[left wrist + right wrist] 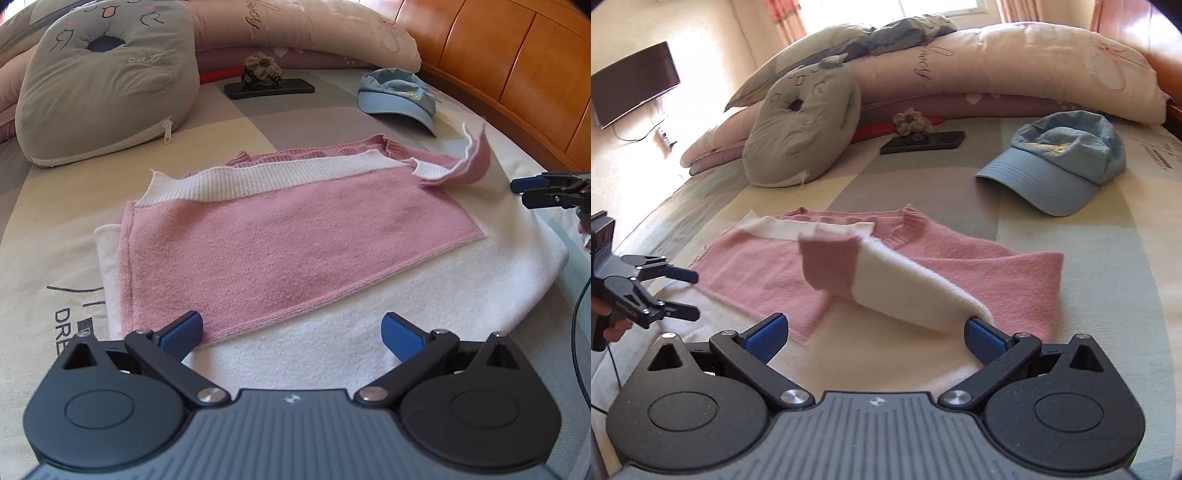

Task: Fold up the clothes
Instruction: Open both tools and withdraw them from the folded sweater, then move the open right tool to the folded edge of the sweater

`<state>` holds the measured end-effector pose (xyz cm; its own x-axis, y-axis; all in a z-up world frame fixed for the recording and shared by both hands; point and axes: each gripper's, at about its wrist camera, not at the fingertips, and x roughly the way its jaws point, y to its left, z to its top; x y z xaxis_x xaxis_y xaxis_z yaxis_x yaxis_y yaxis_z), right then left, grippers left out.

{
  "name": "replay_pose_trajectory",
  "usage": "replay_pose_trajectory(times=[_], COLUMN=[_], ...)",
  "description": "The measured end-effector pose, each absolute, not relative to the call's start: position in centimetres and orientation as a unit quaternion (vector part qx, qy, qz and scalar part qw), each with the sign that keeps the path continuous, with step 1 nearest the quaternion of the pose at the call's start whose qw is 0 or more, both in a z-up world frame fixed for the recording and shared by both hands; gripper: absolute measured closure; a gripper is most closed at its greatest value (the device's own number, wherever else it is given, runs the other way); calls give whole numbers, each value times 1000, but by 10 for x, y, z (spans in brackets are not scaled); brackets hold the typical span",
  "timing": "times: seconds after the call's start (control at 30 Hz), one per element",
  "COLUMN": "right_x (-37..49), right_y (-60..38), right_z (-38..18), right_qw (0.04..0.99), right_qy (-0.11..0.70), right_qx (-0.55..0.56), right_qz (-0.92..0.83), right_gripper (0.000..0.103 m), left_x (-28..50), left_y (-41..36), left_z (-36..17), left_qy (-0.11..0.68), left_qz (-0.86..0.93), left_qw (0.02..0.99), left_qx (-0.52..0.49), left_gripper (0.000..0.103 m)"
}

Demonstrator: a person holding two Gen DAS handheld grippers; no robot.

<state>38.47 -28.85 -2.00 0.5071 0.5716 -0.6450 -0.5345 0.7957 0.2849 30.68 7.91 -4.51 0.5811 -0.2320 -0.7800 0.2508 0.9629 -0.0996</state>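
2 open claws, left claw [291, 332], right claw [875, 334], pink-white sweater [295, 236] just ahead

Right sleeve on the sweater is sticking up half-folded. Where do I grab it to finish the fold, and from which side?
Take the sleeve at its pink cuff, the free end raised off the sweater. The right gripper sits open at the sleeve's white near end, so likely come over from that side and pinch the cuff's edge; it curls up and offers a thin lip.
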Motion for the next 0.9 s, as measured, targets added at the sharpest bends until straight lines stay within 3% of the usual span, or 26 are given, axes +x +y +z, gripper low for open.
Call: replay_pose_trajectory(times=[0.4, 0.63, 0.9], right_x=[355, 393, 435], right_y=[-298, -293, -363], right_z=[-15, -21, -56], right_qw=[882, 876, 831], right_qy=[339, 351, 389], right_qx=[52, 91, 288], right_qz=[323, 319, 273], right_gripper=[0, 0, 12], left_x=[291, 289, 288], left_y=[72, 69, 73], left_z=[-49, -57, -60], left_qy=[426, 424, 417], left_qz=[-153, -145, -154], left_qw=[892, 893, 895], left_qx=[17, 31, 29], left_gripper=[1, 1, 1])
